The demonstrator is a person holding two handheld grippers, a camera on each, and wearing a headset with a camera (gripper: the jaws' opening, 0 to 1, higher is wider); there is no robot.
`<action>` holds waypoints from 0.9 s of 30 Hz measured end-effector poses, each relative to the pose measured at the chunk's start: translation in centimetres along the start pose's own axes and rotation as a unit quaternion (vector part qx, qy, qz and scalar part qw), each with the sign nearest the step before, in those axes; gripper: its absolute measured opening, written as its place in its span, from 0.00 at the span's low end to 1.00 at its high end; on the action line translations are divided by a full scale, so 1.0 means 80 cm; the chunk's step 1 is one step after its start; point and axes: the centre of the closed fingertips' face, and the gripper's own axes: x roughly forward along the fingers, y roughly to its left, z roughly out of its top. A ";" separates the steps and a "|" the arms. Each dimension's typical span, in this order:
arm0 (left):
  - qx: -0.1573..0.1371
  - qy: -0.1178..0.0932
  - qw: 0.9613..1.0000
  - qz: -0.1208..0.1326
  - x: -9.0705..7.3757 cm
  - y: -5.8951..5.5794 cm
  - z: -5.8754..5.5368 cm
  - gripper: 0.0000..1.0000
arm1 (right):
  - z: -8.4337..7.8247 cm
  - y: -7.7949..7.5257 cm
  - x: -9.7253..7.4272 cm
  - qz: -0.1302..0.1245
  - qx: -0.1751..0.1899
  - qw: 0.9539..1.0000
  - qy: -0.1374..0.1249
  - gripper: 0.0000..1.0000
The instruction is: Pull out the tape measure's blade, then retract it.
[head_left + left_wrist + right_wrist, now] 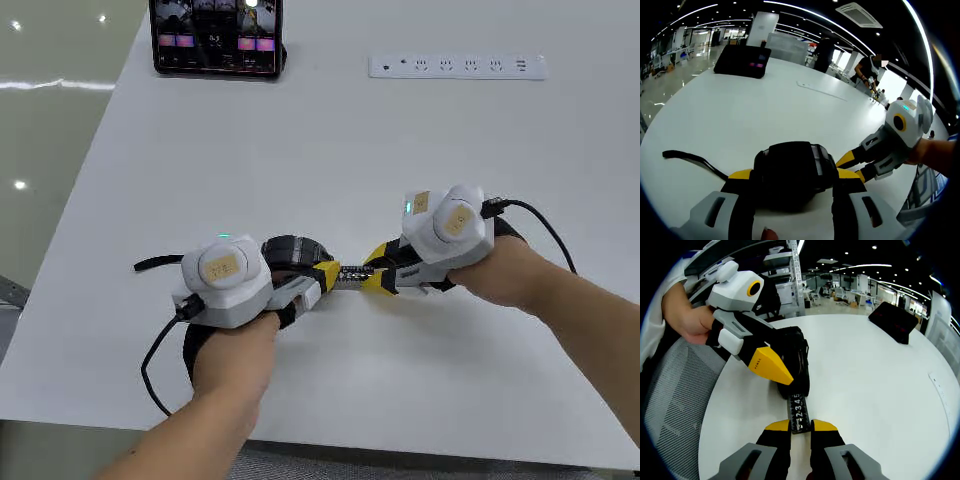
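Note:
A black tape measure (295, 252) rests on the white table (300, 150), and my left gripper (310, 263) is shut on its body. In the left gripper view the case (792, 172) sits between the two yellow-tipped jaws, with its black wrist strap (690, 157) trailing left. A short length of numbered blade (798, 411) is out of the case (794, 357). My right gripper (800, 427) is shut on the blade's end. In the head view the blade (350, 273) spans the small gap between the case and my right gripper (372, 271).
A dark screen on a stand (217, 40) stands at the table's far edge, with a white power strip (458, 67) to its right. A mesh chair (675, 390) is beside the near table edge. People (867, 70) stand far off.

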 end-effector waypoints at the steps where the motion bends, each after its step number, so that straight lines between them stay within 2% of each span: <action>1: 0.000 0.000 1.000 0.000 0.000 0.000 0.000 0.58 | 0.001 0.000 0.001 0.000 0.001 1.000 -0.001 0.11; 27: -0.010 -0.001 1.000 -0.005 0.000 0.002 0.001 0.57 | 0.026 0.004 0.023 0.010 0.003 1.000 -0.016 0.11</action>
